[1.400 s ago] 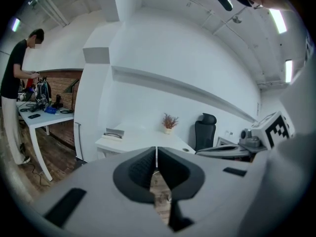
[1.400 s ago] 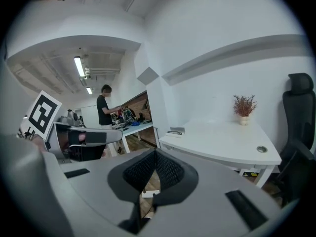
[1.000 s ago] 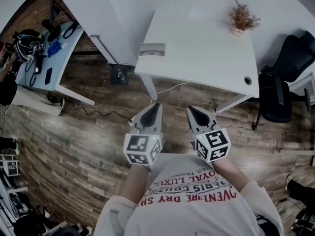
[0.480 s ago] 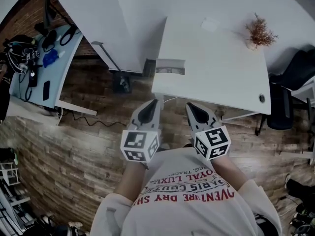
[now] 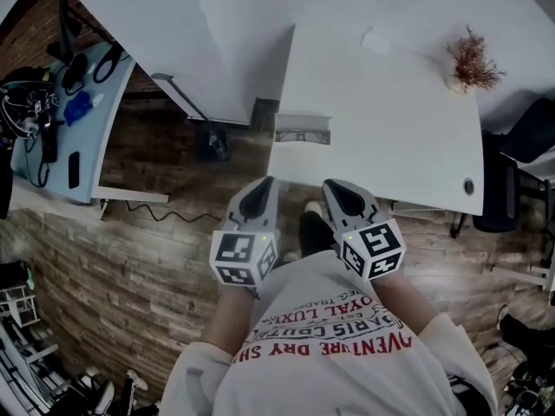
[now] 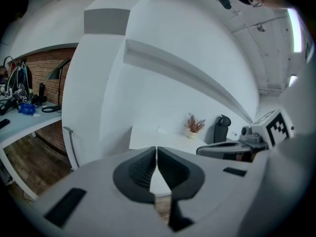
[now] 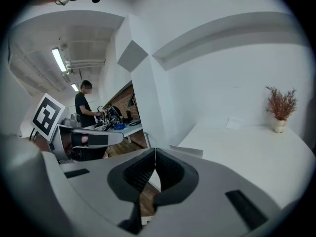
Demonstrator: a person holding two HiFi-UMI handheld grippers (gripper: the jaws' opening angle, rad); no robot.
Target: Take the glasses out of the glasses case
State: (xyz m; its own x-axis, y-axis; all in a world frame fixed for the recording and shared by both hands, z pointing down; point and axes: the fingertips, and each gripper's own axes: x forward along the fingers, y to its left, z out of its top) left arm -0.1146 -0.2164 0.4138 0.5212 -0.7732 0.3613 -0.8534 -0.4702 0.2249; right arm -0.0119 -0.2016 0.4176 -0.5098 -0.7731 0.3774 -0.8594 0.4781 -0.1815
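Observation:
A flat grey rectangular case (image 5: 302, 132) lies at the near left edge of the white table (image 5: 390, 137); it also shows as a pale box (image 7: 187, 150) in the right gripper view. I cannot see whether it holds glasses. Both grippers hang side by side in front of the person's chest, short of the table. My left gripper (image 5: 262, 189) is shut with nothing in it, its jaws meeting (image 6: 156, 156). My right gripper (image 5: 333, 191) is shut and empty too (image 7: 155, 155). Both are well apart from the case.
A small dried plant in a pot (image 5: 471, 61) and a white sheet (image 5: 381, 41) sit at the table's far side. A black chair (image 5: 520, 146) stands to the right. A cluttered blue desk (image 5: 61, 120) is at the left, with a person (image 7: 84, 105) beside it. Wooden floor lies below.
The table has come nearer in the head view and the case now lies just ahead of the grippers. Both grippers stay shut, side by side at the chest.

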